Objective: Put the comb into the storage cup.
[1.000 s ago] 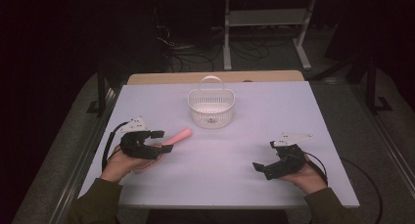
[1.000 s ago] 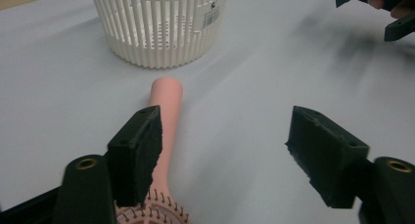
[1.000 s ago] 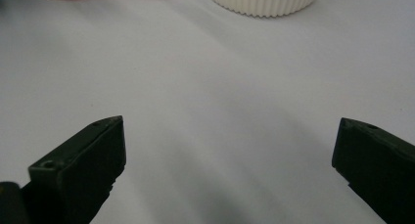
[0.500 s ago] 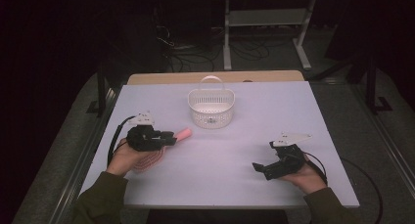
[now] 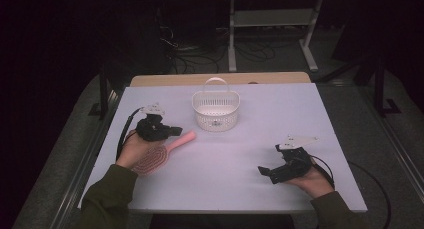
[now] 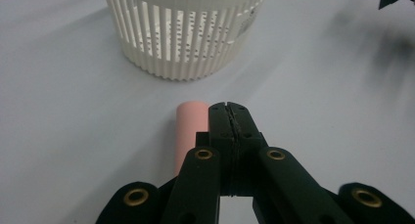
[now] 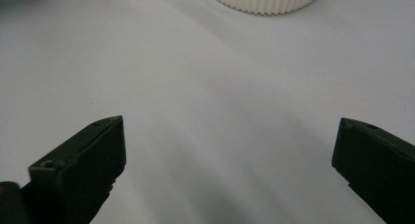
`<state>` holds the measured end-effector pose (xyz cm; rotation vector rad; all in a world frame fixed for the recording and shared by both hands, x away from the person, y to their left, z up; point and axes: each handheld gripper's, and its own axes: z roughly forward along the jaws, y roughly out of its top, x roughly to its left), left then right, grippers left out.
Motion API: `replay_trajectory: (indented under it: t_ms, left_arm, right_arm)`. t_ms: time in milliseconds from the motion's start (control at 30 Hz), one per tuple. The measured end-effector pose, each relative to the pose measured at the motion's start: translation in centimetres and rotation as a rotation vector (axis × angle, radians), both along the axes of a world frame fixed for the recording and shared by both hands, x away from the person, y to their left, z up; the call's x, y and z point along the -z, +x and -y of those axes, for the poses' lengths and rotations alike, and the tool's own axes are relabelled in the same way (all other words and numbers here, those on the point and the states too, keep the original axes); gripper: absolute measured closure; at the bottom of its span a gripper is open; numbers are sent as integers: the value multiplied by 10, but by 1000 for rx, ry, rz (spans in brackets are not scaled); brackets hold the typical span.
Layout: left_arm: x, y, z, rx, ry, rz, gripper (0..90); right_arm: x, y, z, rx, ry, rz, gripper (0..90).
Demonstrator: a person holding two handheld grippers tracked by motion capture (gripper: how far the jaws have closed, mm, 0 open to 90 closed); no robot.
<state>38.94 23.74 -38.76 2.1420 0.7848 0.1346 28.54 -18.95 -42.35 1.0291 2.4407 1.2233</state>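
Left tongs (image 6: 228, 106): jaws pressed flat together with nothing between them; they've just been closing. In the high view the left tongs (image 5: 172, 131) sit at the left side of the bench, pointing right toward the middle.
Hairbrush (image 5: 165, 151): pink, lying flat on the bench. In the left gripper view its handle (image 6: 191, 128) runs right alongside the shut jaws, on their left, outside them, so it's not gripped. The bristle end (image 5: 149, 162) lies under the left hand (image 5: 132, 149), which seems to rest on it.
Right tongs (image 7: 230, 136): jaws standing wide apart, only bare bench between them. In the high view the right tongs (image 5: 264, 171) are low at the right side, held in the right hand (image 5: 310, 179), pointing left, well apart from the brush.
Basket (image 5: 216, 109): white, slatted, handle up, standing toward the back middle of the bench, near the handle tip but not touching. Can't tell if anything's inside.
Bench (image 5: 240, 154): pale top, otherwise bare around the things.
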Motion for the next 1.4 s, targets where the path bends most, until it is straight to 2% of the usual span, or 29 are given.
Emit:
replay_trajectory:
  t_ms: [100, 367, 633, 767, 867, 1400]
  left_arm:
    - [0, 8, 5, -17, 26, -4, 900]
    - [5, 25, 17, -32, 61, -9, 900]
    - [15, 40, 29, -52, 104, -29, 900]
    - [19, 44, 32, -59, 107, -35, 900]
    - [23, 46, 35, -74, 135, -41, 900]
    - [35, 50, 40, -72, 192, -64, 900]
  right_arm:
    - [0, 0, 0, -2, 1, 0, 0]
    - [0, 0, 0, -4, -2, -4, 0]
    - [0, 0, 0, -6, 3, -3, 0]
    - [0, 0, 0, -7, 2, -4, 0]
    - [0, 0, 0, -9, 3, -3, 0]
    - [1, 0, 0, -8, 2, -6, 0]
